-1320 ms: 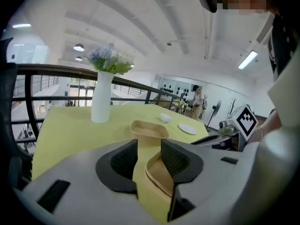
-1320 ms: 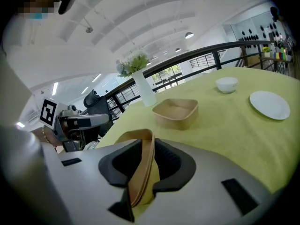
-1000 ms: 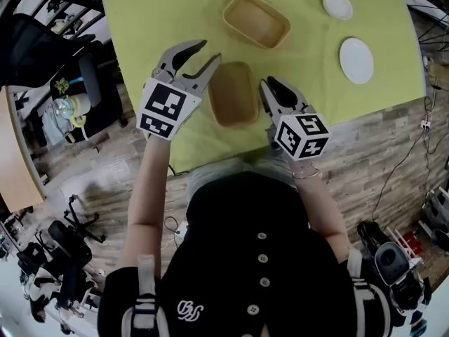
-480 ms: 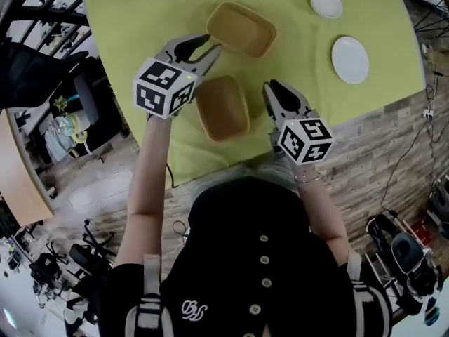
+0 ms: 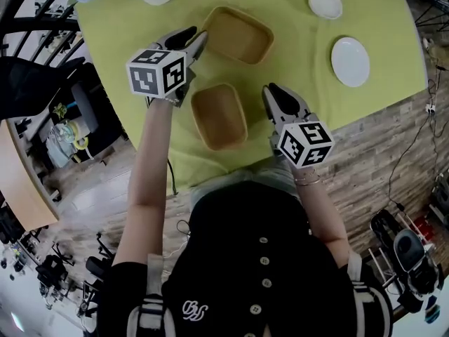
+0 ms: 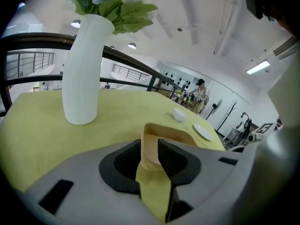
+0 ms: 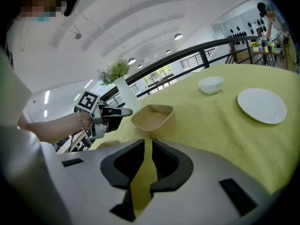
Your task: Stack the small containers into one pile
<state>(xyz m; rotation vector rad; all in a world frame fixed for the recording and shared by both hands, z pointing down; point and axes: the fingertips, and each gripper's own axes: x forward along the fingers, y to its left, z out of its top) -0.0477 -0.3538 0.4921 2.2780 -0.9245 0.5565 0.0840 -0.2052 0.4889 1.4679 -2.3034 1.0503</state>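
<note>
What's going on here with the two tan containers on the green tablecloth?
A person works with a gripper in each hand. The left gripper has the left corner of the far tan container between its jaws, which have just been closing but do not look clamped. The right gripper, its jaws also just closing with nothing between them, is to the right of the near tan container. Both containers rest apart on the green tablecloth, unstacked.
</note>
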